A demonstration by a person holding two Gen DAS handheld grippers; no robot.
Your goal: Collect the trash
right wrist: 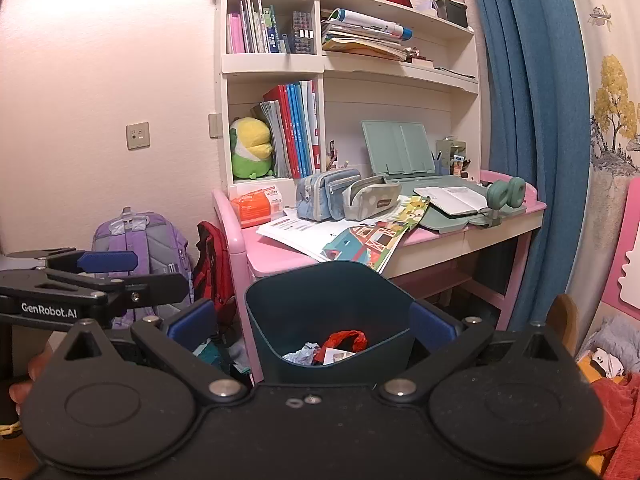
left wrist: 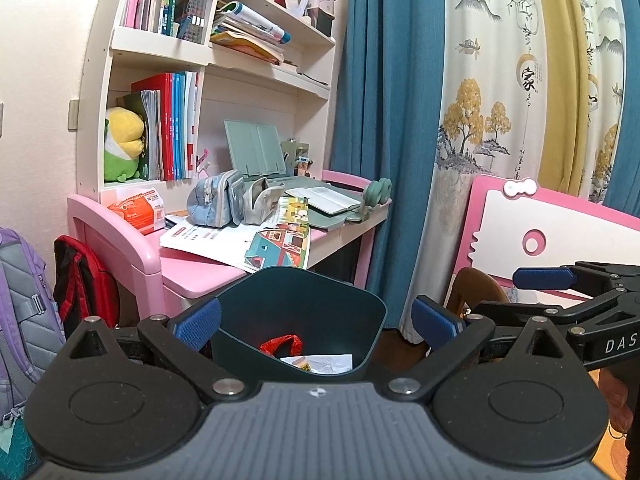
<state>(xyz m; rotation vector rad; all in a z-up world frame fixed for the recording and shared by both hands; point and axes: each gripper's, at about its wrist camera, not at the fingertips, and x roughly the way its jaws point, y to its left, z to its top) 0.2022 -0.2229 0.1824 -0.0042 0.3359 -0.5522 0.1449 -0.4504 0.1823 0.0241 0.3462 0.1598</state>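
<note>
Left wrist view: the left tongs (left wrist: 316, 322) stand wide apart, gripping nothing, their blue pads (left wrist: 198, 326) flanking a dark teal bin (left wrist: 298, 304) that sits straight ahead at 12 o'clock, below the front edge of a pink table (left wrist: 192, 268). Inside the bin lie a red wrapper (left wrist: 282, 346) and crumpled white paper (left wrist: 320, 362). On the table are loose printed sheets (left wrist: 208, 240), a blue pencil case (left wrist: 216, 202) and an open book (left wrist: 324, 199). At 3 o'clock the right tongs (left wrist: 532, 292) reach in from the side, also parted and empty, with a blue curtain (left wrist: 380, 120) behind. Right wrist view: the right tongs (right wrist: 314, 322) are spread open around nothing, and the same bin (right wrist: 320, 300) sits at 12 o'clock between their pads, holding the red wrapper (right wrist: 346, 340) and crumpled paper (right wrist: 300, 354). At 9 o'clock the left tongs (right wrist: 108, 270) show, jaws apart, with a hand (right wrist: 24, 376) gripping the handle below. A purple backpack (right wrist: 144, 240) leans on the wall at 10 o'clock, and a green plush toy (right wrist: 250, 148) sits in the shelf (right wrist: 272, 62) above the table (right wrist: 276, 258).
</note>
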